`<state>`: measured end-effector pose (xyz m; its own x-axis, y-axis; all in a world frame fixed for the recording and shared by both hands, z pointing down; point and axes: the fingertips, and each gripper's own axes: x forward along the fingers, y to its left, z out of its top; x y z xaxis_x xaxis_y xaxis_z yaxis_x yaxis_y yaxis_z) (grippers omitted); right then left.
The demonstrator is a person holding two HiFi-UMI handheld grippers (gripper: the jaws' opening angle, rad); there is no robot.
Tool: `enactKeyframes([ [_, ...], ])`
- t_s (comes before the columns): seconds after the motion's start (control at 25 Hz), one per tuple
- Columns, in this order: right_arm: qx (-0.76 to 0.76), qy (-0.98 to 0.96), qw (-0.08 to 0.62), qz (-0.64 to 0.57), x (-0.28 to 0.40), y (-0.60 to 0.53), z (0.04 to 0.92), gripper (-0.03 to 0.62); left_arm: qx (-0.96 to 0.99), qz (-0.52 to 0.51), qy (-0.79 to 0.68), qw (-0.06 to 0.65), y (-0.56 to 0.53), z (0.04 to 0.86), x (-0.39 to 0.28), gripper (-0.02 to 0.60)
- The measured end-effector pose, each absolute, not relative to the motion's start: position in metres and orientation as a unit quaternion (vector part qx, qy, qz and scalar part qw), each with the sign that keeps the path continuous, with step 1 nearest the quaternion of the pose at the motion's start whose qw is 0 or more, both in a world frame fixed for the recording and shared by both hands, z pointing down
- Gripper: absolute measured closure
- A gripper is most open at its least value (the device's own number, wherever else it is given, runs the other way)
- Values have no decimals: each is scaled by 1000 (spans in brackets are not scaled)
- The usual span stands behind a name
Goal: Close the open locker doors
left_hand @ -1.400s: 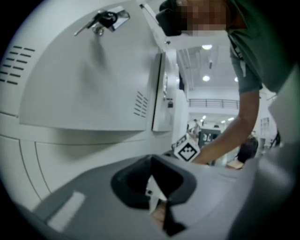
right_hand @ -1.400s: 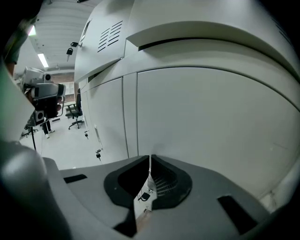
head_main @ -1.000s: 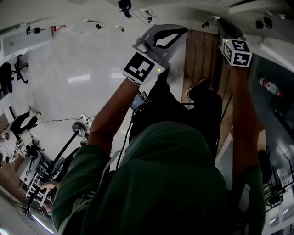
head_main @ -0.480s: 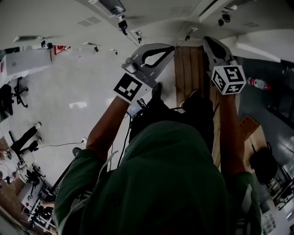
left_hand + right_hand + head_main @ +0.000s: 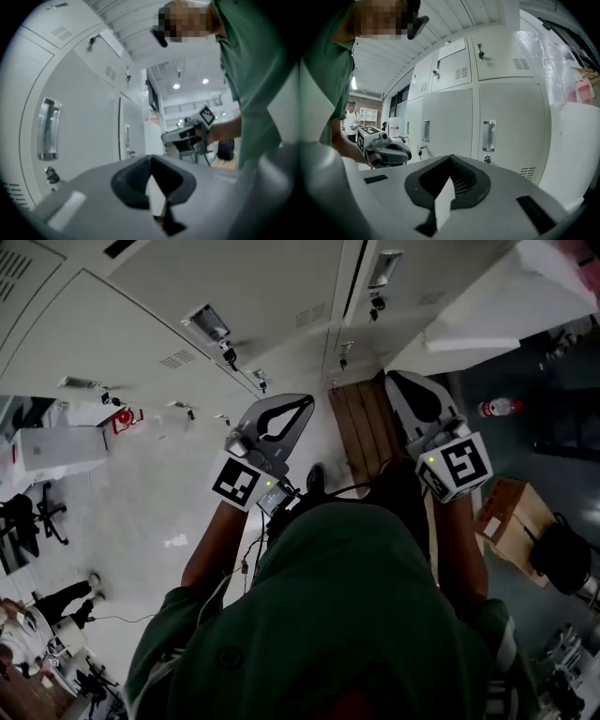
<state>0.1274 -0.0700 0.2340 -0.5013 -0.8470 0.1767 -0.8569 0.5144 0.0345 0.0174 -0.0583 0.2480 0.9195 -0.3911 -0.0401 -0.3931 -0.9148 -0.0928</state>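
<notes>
Lower in the head view than a second ago, the left gripper [image 5: 298, 407] and right gripper [image 5: 405, 388] point toward the lockers [image 5: 178, 306], which now fill the top of that view. Both grippers' jaws are closed tip to tip and hold nothing. The locker doors [image 5: 506, 126] ahead of the right gripper lie flush, apart from both grippers.

I hold two grippers, my left gripper [image 5: 302, 401] and my right gripper [image 5: 403, 385], and they carry two marker cubes [image 5: 246, 482] [image 5: 457, 465] between them. In my right gripper view I count three upper locker doors [image 5: 501, 47] [image 5: 452, 61] [image 5: 419, 77] and, below them, two bar handles [image 5: 489, 136] [image 5: 425, 131] that show clearly. The head view shows one cardboard box [image 5: 511, 517] on the floor.
</notes>
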Motion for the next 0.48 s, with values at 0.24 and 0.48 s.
enactKeyframes([
  [0.24, 500, -863, 66, 23, 124, -33, 214, 589, -984, 4, 167, 55, -32, 242, 25, 581],
  [0.48, 506, -861, 54, 26, 120, -4, 207, 589, -988, 4, 142, 56, -6, 236, 34, 581],
])
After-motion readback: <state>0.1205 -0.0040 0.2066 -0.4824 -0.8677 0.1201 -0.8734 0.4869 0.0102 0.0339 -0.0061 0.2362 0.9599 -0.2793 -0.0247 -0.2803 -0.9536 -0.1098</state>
